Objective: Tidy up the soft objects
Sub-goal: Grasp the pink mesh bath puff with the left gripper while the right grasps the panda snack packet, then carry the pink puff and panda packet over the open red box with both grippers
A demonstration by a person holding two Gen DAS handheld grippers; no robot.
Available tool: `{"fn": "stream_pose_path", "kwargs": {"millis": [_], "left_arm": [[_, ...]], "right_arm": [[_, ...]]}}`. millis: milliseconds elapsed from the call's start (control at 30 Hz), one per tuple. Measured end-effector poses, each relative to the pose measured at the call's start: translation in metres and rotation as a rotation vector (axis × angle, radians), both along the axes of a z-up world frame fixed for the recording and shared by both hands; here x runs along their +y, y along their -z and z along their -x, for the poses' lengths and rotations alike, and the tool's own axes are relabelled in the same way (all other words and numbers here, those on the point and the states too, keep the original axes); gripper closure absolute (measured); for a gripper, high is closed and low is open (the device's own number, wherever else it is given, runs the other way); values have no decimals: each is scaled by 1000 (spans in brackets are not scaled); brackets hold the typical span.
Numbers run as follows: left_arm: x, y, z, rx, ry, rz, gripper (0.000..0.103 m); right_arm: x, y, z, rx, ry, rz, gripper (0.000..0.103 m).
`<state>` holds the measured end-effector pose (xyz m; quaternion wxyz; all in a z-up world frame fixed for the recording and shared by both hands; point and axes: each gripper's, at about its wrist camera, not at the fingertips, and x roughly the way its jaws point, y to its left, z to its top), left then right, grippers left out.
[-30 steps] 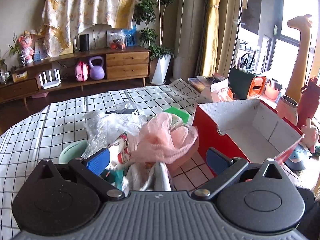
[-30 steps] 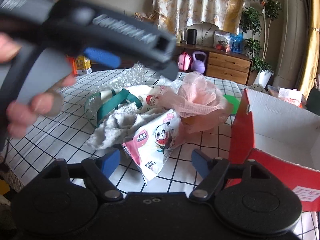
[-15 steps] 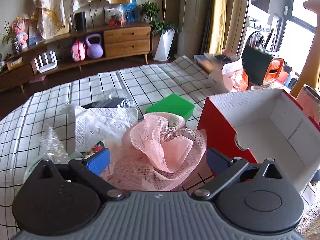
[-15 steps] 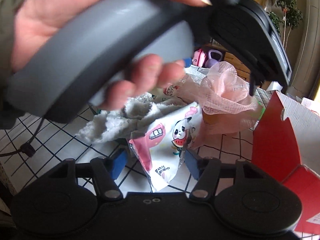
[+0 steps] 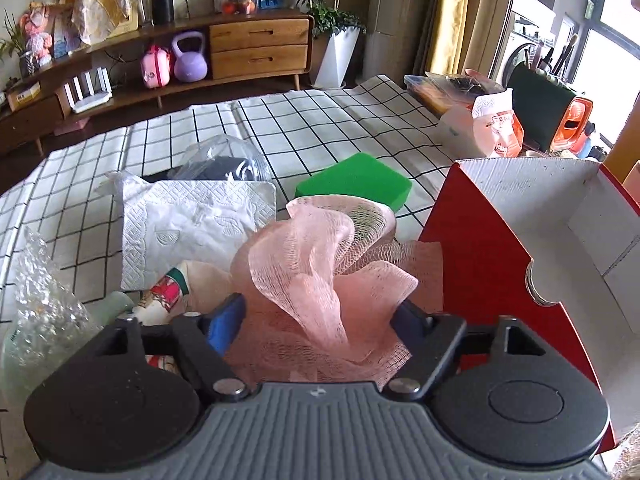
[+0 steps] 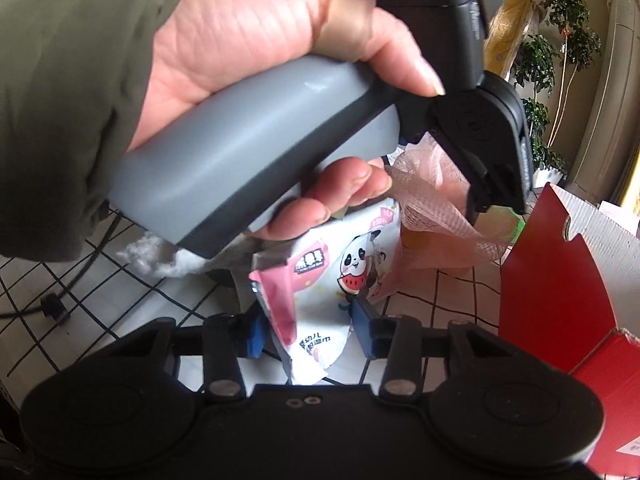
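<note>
A pink mesh pouf (image 5: pixel 328 264) lies on the checked cloth beside a red cardboard box (image 5: pixel 480 264). My left gripper (image 5: pixel 316 318) is closing, and its blue pads press into the pouf from both sides. In the right wrist view a hand (image 6: pixel 260 40) holds that gripper over the pouf (image 6: pixel 432 196). My right gripper (image 6: pixel 308 326) is also closing. Its pads pinch a crumpled wet-wipes pack with a panda print (image 6: pixel 340 264). An end of the pack (image 5: pixel 168 286) shows left of the pouf.
A green sponge (image 5: pixel 356 180), a white napkin pack (image 5: pixel 192 224) and a clear bag holding something dark (image 5: pixel 224 160) lie behind the pouf. Bubble wrap (image 5: pixel 44 304) is at the left. White fluff (image 6: pixel 160 256) lies under the hand. The red box (image 6: pixel 552 280) stands open at the right.
The left gripper came forward and down over the pouf and its jaws narrowed onto it. The right jaws narrowed onto the wipes pack. The hand now fills more of the right view.
</note>
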<state>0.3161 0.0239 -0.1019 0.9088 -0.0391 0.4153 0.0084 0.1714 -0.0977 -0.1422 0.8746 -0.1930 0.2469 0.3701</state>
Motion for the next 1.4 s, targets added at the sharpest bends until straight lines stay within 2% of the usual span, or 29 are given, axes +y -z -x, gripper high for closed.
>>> {"fn": "stream_pose_path", "kwargs": {"millis": [100,367,600,867,1100,1400], "left_arm": [[3,0,0,-6,-7,28,34],[8,-2,0,-15,-20,66,70],[11,-7,3,-37,-45,81,85],[18,-27,18,-83,-83,101,90],[22,-61,45,-159,-96,133,90],[11,-104,81,-240,-80,177,90]], "right_arm": [[-3,-3,-2,6,12,-15,69],[-39,-18,-9,70,61,-120,82],[-68,-31,-17,151,80,-228,85],[-87,-46,-13,162,80,-279,87],[-117,-74,4,118,72,-346,87],[-164,-112,13,96,134,-409,87]]}}
